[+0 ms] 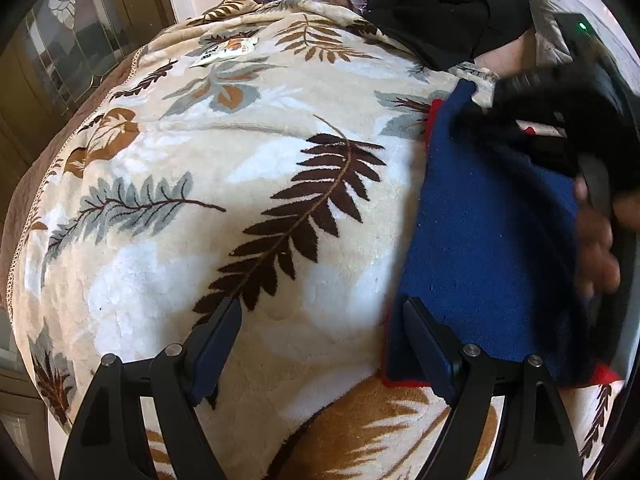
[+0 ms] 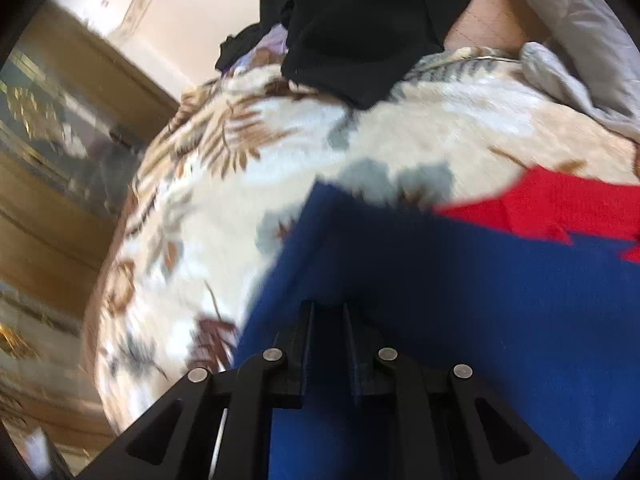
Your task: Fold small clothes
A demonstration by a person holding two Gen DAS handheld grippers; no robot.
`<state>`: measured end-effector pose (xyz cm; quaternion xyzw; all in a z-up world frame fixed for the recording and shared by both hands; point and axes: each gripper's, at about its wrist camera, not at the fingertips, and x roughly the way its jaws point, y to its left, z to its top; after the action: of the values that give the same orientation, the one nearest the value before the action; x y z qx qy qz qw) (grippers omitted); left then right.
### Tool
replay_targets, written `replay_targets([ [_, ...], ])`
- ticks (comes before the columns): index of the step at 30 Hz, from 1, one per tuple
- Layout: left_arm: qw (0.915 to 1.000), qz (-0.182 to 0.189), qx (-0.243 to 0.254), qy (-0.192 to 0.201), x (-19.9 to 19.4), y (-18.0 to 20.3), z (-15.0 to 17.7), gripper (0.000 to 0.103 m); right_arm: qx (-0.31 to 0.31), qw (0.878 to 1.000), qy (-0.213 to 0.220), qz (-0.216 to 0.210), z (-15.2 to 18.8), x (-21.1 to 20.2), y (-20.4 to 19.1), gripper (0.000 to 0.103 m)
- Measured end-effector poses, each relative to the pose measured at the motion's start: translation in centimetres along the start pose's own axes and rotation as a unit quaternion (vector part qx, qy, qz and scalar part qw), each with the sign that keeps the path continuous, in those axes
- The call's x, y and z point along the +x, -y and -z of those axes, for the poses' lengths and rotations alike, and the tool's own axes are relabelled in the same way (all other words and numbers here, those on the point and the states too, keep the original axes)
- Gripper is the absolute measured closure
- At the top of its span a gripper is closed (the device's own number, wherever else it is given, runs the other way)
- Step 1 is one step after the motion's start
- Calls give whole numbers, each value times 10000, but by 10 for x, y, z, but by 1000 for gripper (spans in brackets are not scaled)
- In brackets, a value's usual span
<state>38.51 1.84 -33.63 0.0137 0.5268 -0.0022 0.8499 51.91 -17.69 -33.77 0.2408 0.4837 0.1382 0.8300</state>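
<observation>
Left tool (image 1: 322, 314) spread wide over blanket (image 1: 248, 184); right tool (image 2: 328, 320) pinching blue cloth (image 2: 460, 280).

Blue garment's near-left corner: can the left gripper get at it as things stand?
Probably yes. The left gripper is open, one finger already over the blue garment edge, nothing between. The right gripper grips the cloth farther along, clear of that corner.

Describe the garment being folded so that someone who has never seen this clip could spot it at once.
Start from the cream blanket printed with brown and grey leaves that covers the bed. The blue garment lies flat at its right side, beside the open left tongs and pinched by the right tongs. Unlike the black clothes heaped beyond, it is royal blue with red edges.
</observation>
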Motion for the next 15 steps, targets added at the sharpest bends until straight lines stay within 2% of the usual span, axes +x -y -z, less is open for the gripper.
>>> replay_targets([
  [3, 10000, 78, -52, -18, -1, -6, -1, 19, 256, 9993, 240, -150, -16, -2, 2, 85],
  [5, 9998, -92, -178, 56, -4, -14, -2, 19, 377, 9980, 434, -278, -16, -15, 8, 85],
  [7, 9989, -292, -333, 144, -7, -24, -4, 19, 385, 9978, 436, -334, -12, -27, 14, 85],
  [10, 9982, -197, -552, 162, -12, -36, -4, 19, 268, 9989, 326, -183, 11, -54, 30, 85],
  [15, 9985, -79, -534, 123, -17, -35, 4, 19, 130, 9996, 258, 22, 64, -106, 60, 85],
])
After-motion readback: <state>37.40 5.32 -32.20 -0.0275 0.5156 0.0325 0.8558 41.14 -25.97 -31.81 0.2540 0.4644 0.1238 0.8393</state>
